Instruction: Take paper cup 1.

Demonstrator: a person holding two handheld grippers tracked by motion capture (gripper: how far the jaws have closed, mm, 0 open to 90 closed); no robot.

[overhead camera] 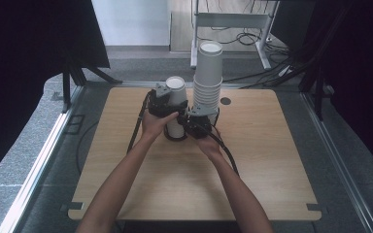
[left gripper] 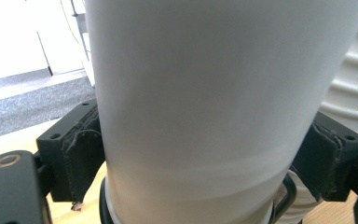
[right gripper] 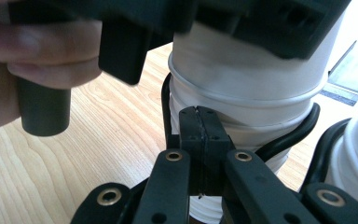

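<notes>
Right now the left tongs (left gripper: 205, 154) are clamped on a white paper cup (left gripper: 214, 102), one dark pad (left gripper: 81, 154) pressed to each flank of its wall, as the left gripper view shows close up. From above, the left tongs (overhead camera: 167, 104) sit near the middle of the counter (overhead camera: 272, 165), slightly toward twelve o'clock, with the cup (overhead camera: 176, 92) standing upright and its open mouth facing up. The right tongs (right gripper: 199, 140) are together, their pads meeting with nothing between them; they rest just in front of the cup's lower part, where a rolled rim (right gripper: 242, 95) and a black cable (right gripper: 289, 135) curving round it can be seen. From above, the right tongs (overhead camera: 194, 121) lie at about four o'clock from the held cup, close beside it. At three o'clock from that cup, just beside it, rises a tall stack of white cups (overhead camera: 208, 80), upright, with ribbed rims stepped down its lower half. Both forearms come in from six o'clock across the pale wooden counter.
</notes>
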